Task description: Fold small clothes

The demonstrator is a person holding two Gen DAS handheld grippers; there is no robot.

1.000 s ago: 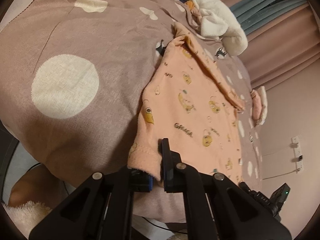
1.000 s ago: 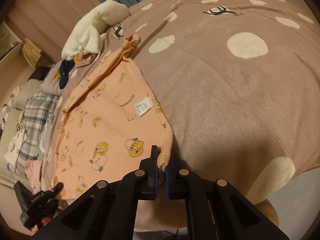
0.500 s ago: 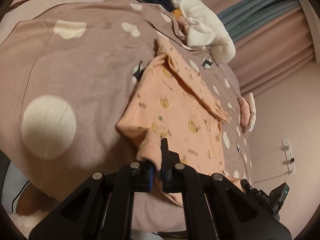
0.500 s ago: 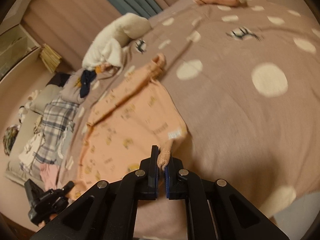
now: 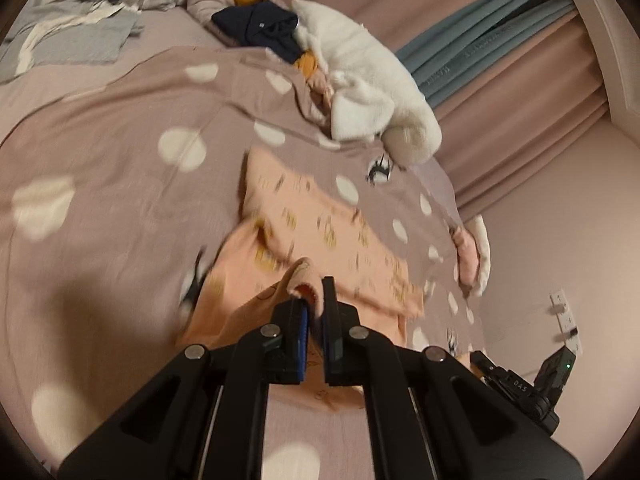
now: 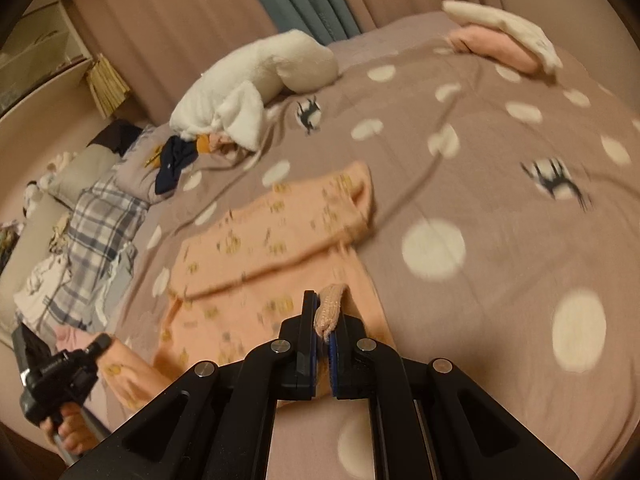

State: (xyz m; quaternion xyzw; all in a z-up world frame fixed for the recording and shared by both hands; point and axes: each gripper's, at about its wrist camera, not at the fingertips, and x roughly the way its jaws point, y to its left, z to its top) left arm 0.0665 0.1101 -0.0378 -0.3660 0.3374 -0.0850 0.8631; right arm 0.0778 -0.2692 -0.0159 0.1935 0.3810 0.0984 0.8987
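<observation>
Bed (image 5: pixel 100 208), w/ a mauve dotted cover, filled the view ahead of both tools. Far ahead lay a white fleece heap (image 5: pixel 360 92); to the far left of the right tool, plaid fabric (image 6: pixel 96 216) and other loose clothes, unfolded as far as could be seen.

Peach top (image 5: pixel 320 232), printed w/ small yellow figures, lay just ahead of and under both tools. Far part flat on the cover w/ one sleeve (image 6: pixel 352 196) angled off ahead-right of the right tool. Near part raised off the cover.

Left gripper (image 5: pixel 314 312): jaws pressed together, pinching a hem corner of the top between the pads. Right gripper (image 6: pixel 326 320): same, pinching the ribbed hem edge at the other corner. Each tool also showed at the side of the other's view, the left one w/ a hand (image 6: pixel 68 428) on its grip.

Progress, my read: early-to-mid. Hem gripped at both corners and lifted, so the bottom-to-top fold looked under way, not laid down. Left: drop hem onto far part, tidy the sleeve, fold again, then the rest of the pile.

Writing: "DAS" on the other tool's body (image 5: pixel 516 384) at right of the left view. Print on the top too blurred to read.
</observation>
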